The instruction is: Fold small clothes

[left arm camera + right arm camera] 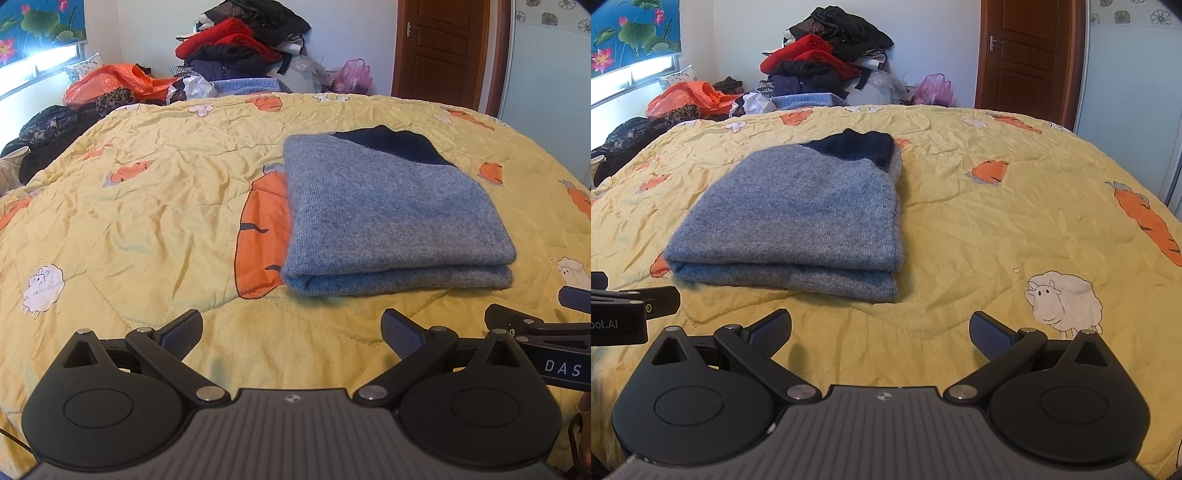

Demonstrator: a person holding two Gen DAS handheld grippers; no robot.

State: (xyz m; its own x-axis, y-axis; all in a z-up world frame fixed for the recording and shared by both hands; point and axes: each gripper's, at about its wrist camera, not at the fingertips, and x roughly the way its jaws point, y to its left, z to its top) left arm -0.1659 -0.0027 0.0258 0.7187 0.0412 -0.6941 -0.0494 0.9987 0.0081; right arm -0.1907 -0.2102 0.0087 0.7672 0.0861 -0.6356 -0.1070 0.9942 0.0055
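Left view: my left gripper (291, 332) wide apart, holding nothing, low over quilt (147, 206). Sweater (391, 218) lies folded ahead, bit right, near but not touching. Fold looks done, I think. If tidying, press flat, don't tug top layer. Right gripper (532, 317) only peeks in at edge; can't tell much here.

Right view: my right gripper (881, 330) also wide apart, empty. Sweater (798, 221) ahead, bit left, on quilt (997, 229). Dark collar (860, 146) at far end. Sleeves tucked inside, can't see them. Clothes pile (827, 62) behind bed, too jumbled to sort out.
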